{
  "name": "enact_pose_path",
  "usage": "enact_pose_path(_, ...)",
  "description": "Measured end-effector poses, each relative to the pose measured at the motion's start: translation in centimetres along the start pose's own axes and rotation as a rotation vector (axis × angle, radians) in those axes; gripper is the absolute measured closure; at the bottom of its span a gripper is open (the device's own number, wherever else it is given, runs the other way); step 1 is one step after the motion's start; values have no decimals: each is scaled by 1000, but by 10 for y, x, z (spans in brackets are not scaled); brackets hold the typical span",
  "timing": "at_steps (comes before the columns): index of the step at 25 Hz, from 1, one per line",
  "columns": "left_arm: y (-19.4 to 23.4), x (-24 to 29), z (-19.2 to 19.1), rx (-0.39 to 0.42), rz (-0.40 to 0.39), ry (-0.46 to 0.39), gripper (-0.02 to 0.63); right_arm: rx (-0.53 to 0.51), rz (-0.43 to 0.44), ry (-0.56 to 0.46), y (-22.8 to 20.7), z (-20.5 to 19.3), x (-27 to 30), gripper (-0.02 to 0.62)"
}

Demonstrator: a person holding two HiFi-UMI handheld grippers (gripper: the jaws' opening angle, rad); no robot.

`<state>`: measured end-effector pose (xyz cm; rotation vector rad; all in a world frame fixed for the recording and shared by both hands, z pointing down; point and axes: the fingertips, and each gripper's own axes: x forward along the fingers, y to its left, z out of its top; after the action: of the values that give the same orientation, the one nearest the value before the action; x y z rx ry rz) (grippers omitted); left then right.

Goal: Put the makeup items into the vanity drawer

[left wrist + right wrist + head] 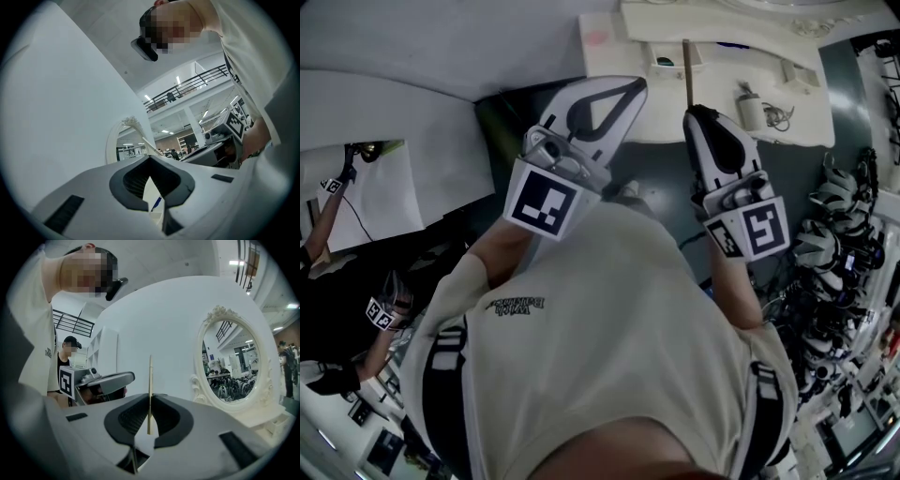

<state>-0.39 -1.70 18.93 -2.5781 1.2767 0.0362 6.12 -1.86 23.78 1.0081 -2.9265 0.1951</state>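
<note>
Right gripper view: thin tan stick (150, 376) was pinched upright between fingers of right gripper (150, 397), most of it poking out past the tips. Oval mirror (233, 363) was seen off to the right. Left gripper (150, 158) fingers were closed tip to tip, nothing held. Head view: both were held up near white vanity desk (619, 61), stick tip over its edge.

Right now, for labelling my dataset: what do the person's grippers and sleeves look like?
Both the left gripper and right gripper are pale grey tongs with black ribbed pads, each carrying a cube of black-and-white square markers. The person wears a cream short-sleeved T-shirt with dark shoulder straps.
</note>
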Motion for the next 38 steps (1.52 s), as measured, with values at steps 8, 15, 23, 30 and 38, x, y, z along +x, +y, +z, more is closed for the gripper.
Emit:
enact_pose_path(8, 7, 6, -18, -10, 1, 42, 594, -7, -14, 30, -11, -9, 8, 563)
enact_pose_path(15, 39, 29, -46, 11, 25, 63, 594, -26, -10, 79, -49, -19, 36, 563)
enact_pose_path(23, 71, 66, -109, -11, 48, 163, 594, -85, -34, 128, -106, -42, 86, 563)
enact_pose_path(30, 84, 106, -174, -23, 32, 241, 592, -142, -27, 226, -159, -95, 131, 563)
enact_pose_path(38, 75, 140, -275, -88, -24, 351, 592, -208, 2, 379, -206, -185, 159, 563)
